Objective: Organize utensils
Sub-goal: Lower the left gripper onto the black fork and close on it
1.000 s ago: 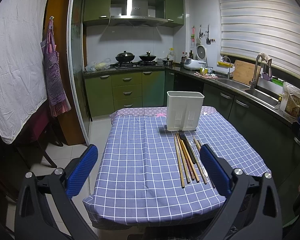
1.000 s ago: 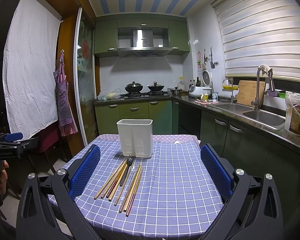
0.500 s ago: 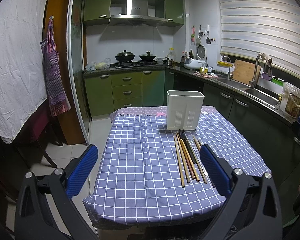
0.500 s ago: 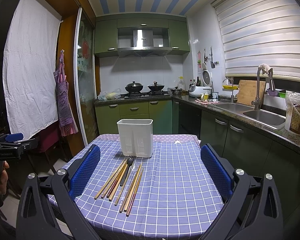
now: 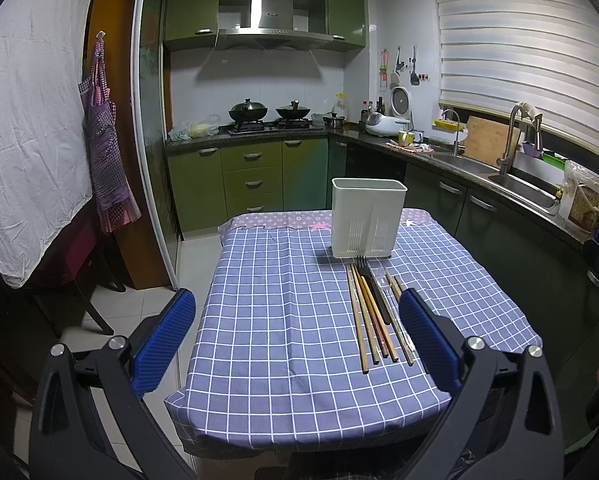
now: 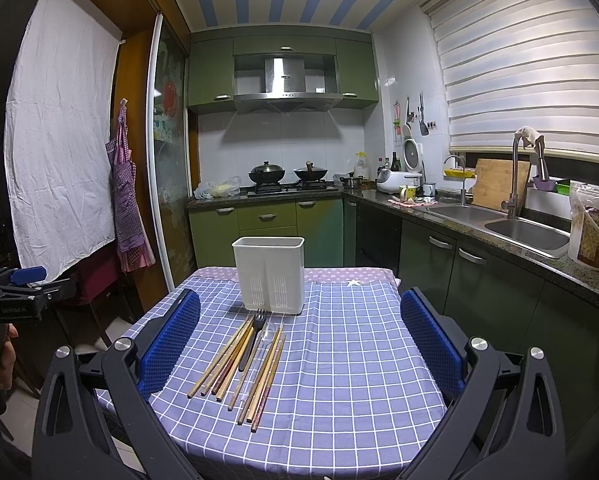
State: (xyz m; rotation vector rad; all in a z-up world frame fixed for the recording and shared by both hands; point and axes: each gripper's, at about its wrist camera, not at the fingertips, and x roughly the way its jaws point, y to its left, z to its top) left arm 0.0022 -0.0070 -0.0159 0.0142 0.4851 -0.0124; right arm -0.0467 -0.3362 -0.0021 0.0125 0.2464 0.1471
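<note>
Green kitchen behind a checked tablecloth [image 5: 283, 320]; left gripper [image 5: 297, 334] hangs spread wide, chopsticks [image 5: 369, 320] and fork [image 5: 369, 284] at two o'clock. Right view: right gripper [image 6: 299, 338] gapes empty, white holder [image 6: 269, 274] at twelve o'clock

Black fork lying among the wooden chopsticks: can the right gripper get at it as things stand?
Probably yes. The right gripper is open, the black fork lies uncovered, though wooden chopsticks crowd it.

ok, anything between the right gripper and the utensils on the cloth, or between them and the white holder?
Nothing visible. The right gripper is open over bare tablecloth; the utensils lie flat just before the white holder, whose top is open.
</note>
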